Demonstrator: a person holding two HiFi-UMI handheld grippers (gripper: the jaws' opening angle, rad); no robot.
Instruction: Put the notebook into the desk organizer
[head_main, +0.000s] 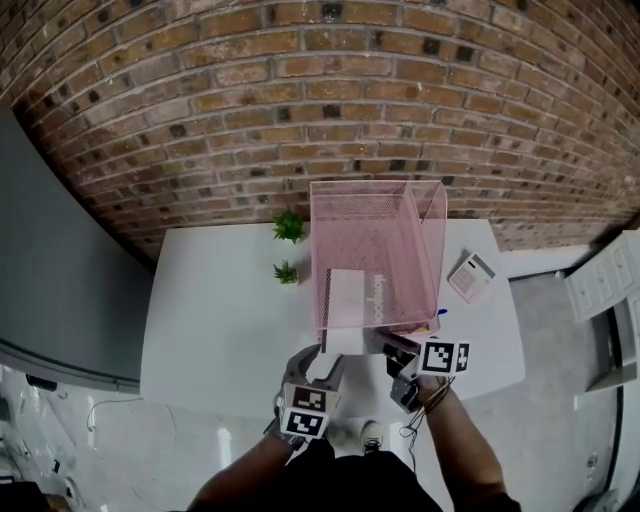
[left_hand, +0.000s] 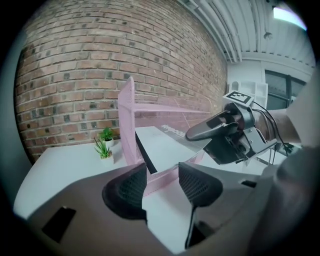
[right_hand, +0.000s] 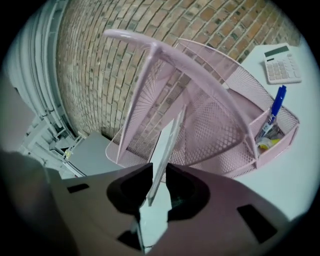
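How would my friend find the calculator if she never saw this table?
Start at the white table by the brick wall and find the tall pink mesh organizer. The calculator lies flat to its right, white with keys and a dark screen.

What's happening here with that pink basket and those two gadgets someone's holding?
A person with a handheld gripper in each hand is putting a thin light-grey notebook into a pink wire-mesh desk organizer on a white table. The notebook leans inside, its near end sticking out. The right gripper has that end between its fingers, which look slightly apart; the left gripper hovers open beside it.
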